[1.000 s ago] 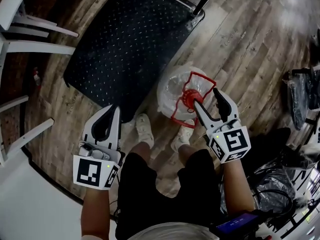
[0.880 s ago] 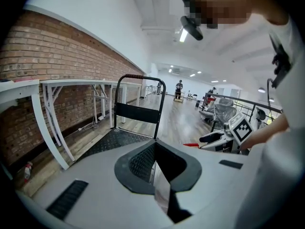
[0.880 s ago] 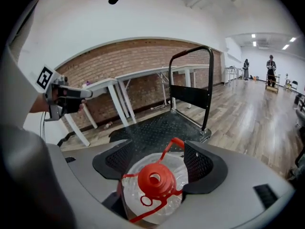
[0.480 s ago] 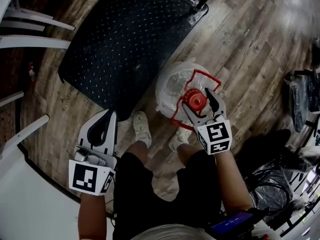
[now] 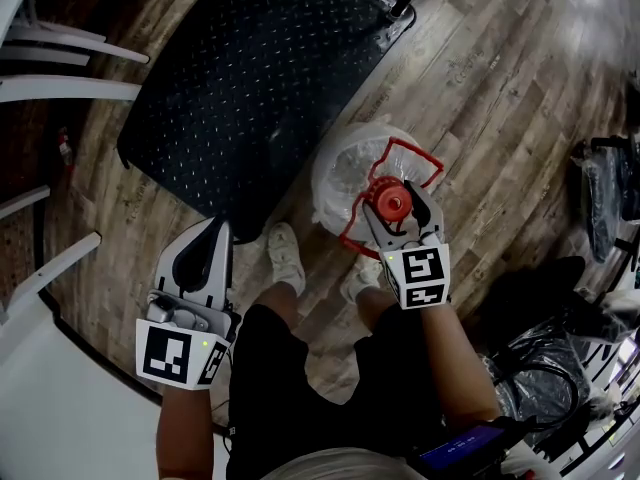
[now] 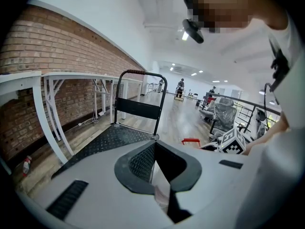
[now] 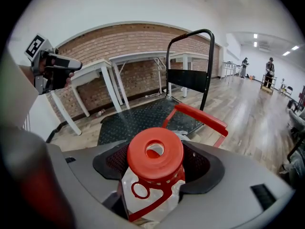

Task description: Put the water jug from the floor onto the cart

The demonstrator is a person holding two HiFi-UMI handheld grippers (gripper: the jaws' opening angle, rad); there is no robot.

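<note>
The right tongs (image 5: 403, 208), jaws just narrowing, straddle the red cap (image 7: 155, 151) of the water jug (image 5: 345, 173) without pinching it. The left tongs (image 5: 222, 230), at eight o'clock, hang clenched and empty.

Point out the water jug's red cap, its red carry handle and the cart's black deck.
red cap (image 7: 138, 157): right gripper view, top face, left of the hole.
red carry handle (image 7: 202, 118): right gripper view, middle of the top bar.
cart deck (image 5: 250, 78): head view, middle of the studded black surface.
</note>
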